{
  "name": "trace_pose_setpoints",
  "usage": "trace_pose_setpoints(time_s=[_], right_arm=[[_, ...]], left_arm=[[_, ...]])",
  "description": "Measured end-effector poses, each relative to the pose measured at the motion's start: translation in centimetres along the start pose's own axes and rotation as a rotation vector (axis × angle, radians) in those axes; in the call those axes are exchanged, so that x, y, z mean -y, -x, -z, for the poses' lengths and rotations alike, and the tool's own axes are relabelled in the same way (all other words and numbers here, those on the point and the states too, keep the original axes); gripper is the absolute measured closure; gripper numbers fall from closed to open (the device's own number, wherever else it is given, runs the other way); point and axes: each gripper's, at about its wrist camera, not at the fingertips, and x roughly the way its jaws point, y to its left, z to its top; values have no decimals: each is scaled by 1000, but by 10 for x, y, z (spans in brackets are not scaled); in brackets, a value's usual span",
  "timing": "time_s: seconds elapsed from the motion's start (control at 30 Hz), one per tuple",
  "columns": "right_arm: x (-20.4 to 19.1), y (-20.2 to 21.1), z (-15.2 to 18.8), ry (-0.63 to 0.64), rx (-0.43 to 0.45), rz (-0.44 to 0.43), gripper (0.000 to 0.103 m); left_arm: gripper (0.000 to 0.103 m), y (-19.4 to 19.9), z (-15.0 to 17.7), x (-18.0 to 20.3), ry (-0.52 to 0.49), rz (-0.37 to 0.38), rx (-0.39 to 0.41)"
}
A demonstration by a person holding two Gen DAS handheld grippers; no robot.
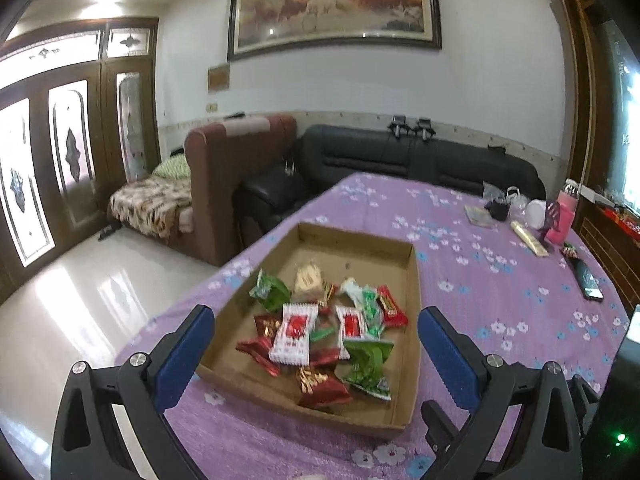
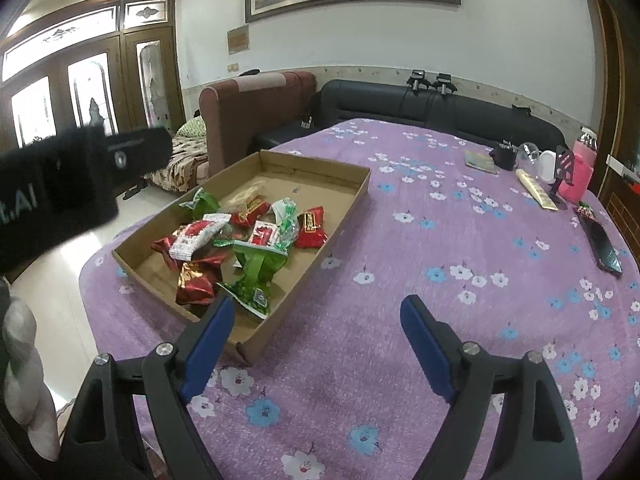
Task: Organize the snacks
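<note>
A shallow cardboard tray [image 1: 360, 236] [image 2: 320, 164] lies on the purple flowered tablecloth [image 1: 480, 280] [image 2: 400, 240], near the table's left edge. Several wrapped snacks are heaped in it: a white-and-red packet [image 1: 294, 332] [image 2: 196, 238], a green packet [image 1: 368, 364] [image 2: 256, 268] and a red foil packet [image 1: 324, 388] [image 2: 196, 284]. My left gripper [image 1: 316, 320] hangs open above the tray's near end, nothing between its blue pads. My right gripper [image 2: 318, 304] is open over bare cloth just right of the tray's near corner. The left gripper's black body [image 2: 80, 172] shows blurred at left.
At the table's far right stand a pink bottle [image 1: 564, 216] [image 2: 580, 176], a yellow packet [image 1: 530, 238] [image 2: 536, 190], small jars and a dark phone [image 1: 588, 280] [image 2: 606, 248]. A black sofa [image 1: 400, 156] and a brown armchair [image 1: 232, 168] sit behind. The floor drops off left of the tray.
</note>
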Motion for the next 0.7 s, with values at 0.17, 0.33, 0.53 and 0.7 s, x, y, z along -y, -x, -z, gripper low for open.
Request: trace_pose_setpoints(time_s=[0.17,0.33,0.53,0.7], right_arm=[[3,-13,2,-8,-38,9,18],[4,-22,2,-16,-57,13,18],[1,-29,2,-2,-74,11,18],[-1,-30,2,9,-78,10,18]], left_arm=[[1,-19,8,0,2,18,-80],[1,-27,10,0,6,30,-103],[1,-33,9,-3,18,26,-117],[1,-35,9,-4,22,32,-125]])
